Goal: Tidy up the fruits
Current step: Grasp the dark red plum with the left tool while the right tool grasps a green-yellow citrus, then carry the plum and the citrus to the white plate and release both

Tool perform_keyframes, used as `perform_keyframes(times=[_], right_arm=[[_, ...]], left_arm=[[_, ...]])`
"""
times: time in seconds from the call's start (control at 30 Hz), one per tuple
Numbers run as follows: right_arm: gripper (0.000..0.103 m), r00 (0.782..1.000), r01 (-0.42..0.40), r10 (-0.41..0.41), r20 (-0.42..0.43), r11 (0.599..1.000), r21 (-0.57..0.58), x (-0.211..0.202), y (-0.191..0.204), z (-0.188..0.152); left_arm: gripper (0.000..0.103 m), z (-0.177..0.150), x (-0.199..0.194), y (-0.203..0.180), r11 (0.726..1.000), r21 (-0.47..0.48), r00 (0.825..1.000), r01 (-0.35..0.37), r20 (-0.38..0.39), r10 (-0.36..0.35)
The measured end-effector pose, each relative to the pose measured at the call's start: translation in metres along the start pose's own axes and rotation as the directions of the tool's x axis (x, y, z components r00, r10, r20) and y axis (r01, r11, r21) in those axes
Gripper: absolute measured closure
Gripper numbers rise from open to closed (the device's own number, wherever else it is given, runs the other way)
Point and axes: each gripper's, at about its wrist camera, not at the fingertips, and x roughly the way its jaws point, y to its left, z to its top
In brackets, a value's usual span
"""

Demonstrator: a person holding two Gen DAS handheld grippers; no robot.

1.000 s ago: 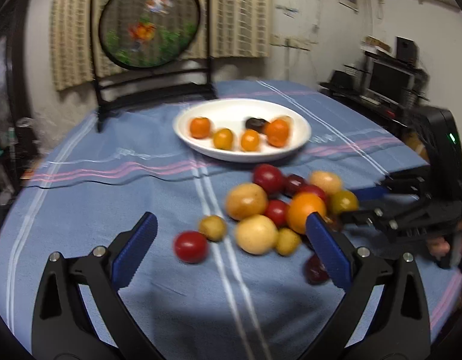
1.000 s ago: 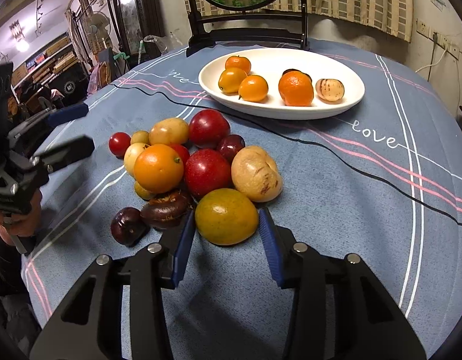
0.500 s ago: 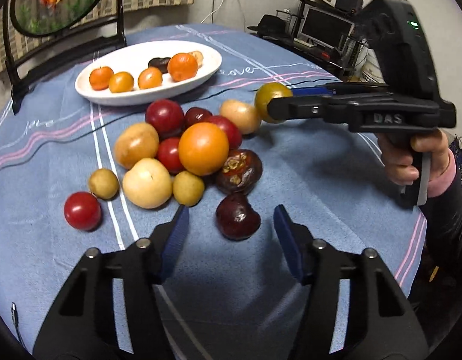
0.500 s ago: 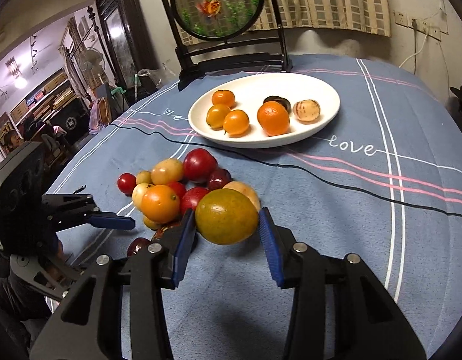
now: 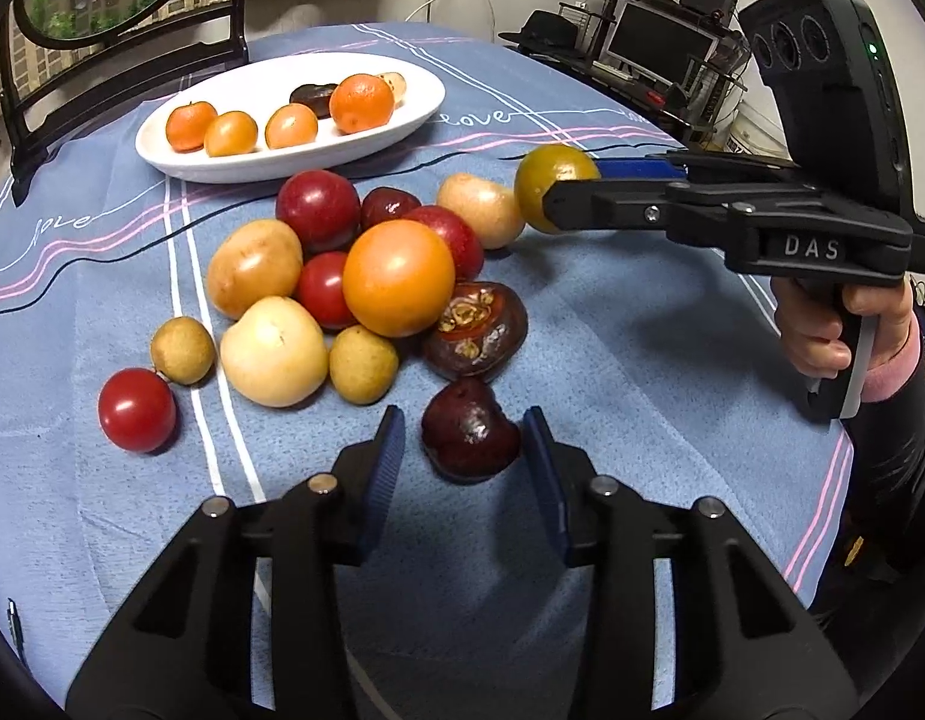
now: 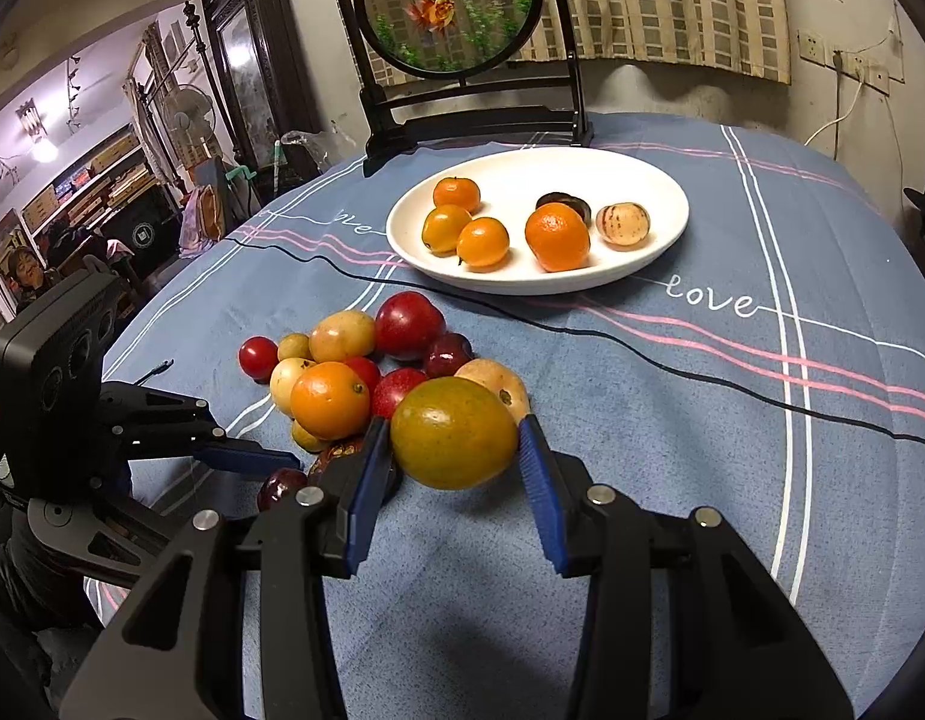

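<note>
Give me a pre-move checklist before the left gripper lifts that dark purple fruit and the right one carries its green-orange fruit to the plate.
1. Dark purple fruit sits between the left gripper pads: ok.
2. Left pads pressing on it: not ok; the jaws have just been closing, but a gap shows on both sides.
3. Right gripper clamped on the green-orange fruit, lifted off the cloth: ok.
4. Free space on the white plate: ok, its right and front parts are bare.
5. Purple fruit clear of the brown fruit behind it: ok, barely.
6. Right gripper's path to the plate clear of the left: ok.
</note>
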Motion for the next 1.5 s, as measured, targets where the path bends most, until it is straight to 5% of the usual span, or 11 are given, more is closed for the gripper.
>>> perform_keyframes(times=[0.23,0.63,0.8,1.03,1.27,1.5], right_arm=[[0.059,1.0,0.002,-0.002,-0.005,1.0,-0.003,0.001,0.001,0.0],[0.059,0.999,-0.002,0.001,-0.032,0.999,-0.032,0.009,0.01,-0.008],[0.059,0.999,-0.021,0.023,0.047,0.999,-0.047,-0.001,0.015,-0.002],[0.059,0.971,0.116,-0.117,0.211,0.993,0.014,0.018,-0.001,0.065],[0.059,0.964,0.16,-0.183,0.192,0.979,0.13,0.075,-0.044,0.117],[0.059,0.973,0.148,-0.17,0.157,0.978,0.145,0.1,-0.062,0.13]], left_arm=[[0.071,0.0,0.0,0.0,1.0,-0.003,1.0,0.011,0.006,-0.011],[0.071,-0.007,-0.022,0.008,0.998,-0.054,0.996,0.02,0.088,-0.016],[0.071,-0.002,-0.038,0.02,0.992,-0.103,0.989,0.068,0.138,-0.054],[0.07,0.082,-0.054,0.058,0.978,-0.171,0.964,-0.121,0.213,0.157],[0.07,0.167,-0.01,0.108,0.942,-0.224,0.941,-0.249,0.172,0.29],[0.07,0.185,0.037,0.13,0.931,-0.235,0.943,-0.279,0.118,0.312]])
